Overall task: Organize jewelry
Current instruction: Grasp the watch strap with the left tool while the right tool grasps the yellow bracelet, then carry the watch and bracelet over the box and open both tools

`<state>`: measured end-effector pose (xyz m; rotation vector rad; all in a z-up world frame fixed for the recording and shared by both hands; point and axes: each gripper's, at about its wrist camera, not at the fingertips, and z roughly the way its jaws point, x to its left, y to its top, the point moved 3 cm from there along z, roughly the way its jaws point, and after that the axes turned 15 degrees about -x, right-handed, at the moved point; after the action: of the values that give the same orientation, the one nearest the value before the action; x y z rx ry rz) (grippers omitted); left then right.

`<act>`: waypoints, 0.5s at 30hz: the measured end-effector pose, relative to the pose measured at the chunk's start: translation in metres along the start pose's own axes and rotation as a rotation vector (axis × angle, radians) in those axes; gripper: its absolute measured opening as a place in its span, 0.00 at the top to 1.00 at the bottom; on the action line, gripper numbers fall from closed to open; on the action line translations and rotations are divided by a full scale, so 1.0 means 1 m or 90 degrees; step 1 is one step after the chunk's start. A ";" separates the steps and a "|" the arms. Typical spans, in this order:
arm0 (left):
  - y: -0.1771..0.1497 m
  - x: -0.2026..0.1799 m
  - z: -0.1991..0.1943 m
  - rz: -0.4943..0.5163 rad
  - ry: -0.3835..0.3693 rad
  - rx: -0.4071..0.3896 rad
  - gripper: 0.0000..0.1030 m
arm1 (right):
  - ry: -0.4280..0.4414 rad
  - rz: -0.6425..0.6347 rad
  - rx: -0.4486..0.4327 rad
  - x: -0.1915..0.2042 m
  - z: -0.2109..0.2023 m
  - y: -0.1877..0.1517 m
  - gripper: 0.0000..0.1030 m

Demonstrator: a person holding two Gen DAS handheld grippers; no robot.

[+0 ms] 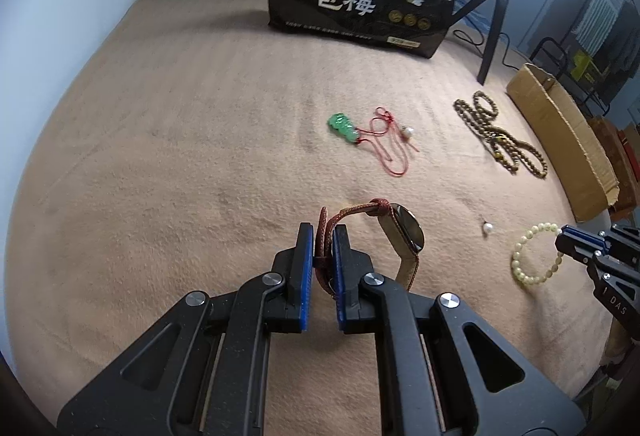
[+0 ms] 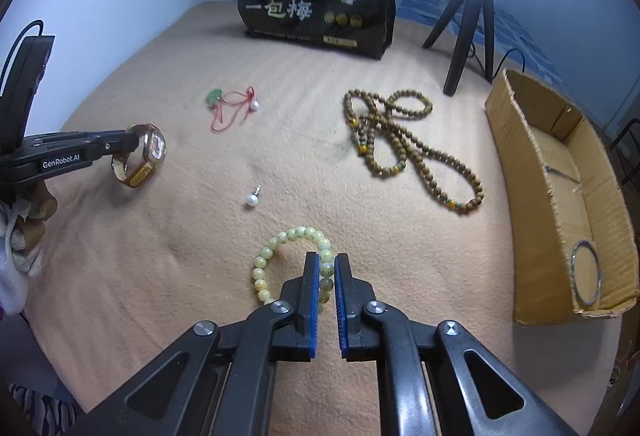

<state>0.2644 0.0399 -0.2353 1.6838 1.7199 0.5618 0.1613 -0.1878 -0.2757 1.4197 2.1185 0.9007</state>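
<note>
My left gripper (image 1: 322, 232) is shut on the red-brown strap of a gold wristwatch (image 1: 404, 232), whose dial stands on edge to the right of the fingers. From the right wrist view the same gripper (image 2: 132, 142) holds the watch (image 2: 154, 148) at the left, low over the tan blanket (image 2: 160, 276). My right gripper (image 2: 327, 260) is shut on a pale yellow bead bracelet (image 2: 280, 238), with a few beads pinched between the blue pads. In the left wrist view that gripper (image 1: 560, 242) and bracelet (image 1: 520, 256) are at the right edge.
On the blanket lie a green pendant on red cord (image 2: 215, 96), a pearl earring (image 2: 251, 199) and a long brown bead necklace (image 2: 400, 144). A cardboard box (image 2: 516, 140) at the right holds a silver bangle (image 2: 586, 272). A black bag (image 2: 316, 12) and tripod (image 2: 460, 48) stand behind.
</note>
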 end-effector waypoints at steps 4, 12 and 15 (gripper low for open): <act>0.002 -0.009 -0.010 0.004 -0.011 -0.010 0.93 | -0.005 -0.009 -0.016 0.003 -0.011 0.004 0.95; 0.007 -0.031 -0.029 0.012 -0.040 -0.026 0.93 | -0.016 -0.014 -0.040 -0.001 -0.035 0.010 0.95; 0.010 -0.042 -0.035 0.016 -0.051 -0.034 0.93 | -0.021 -0.011 -0.051 -0.006 -0.046 0.012 0.96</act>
<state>0.2451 0.0046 -0.1972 1.6702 1.6161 0.5390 0.1410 -0.2030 -0.2349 1.3650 2.0435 0.9391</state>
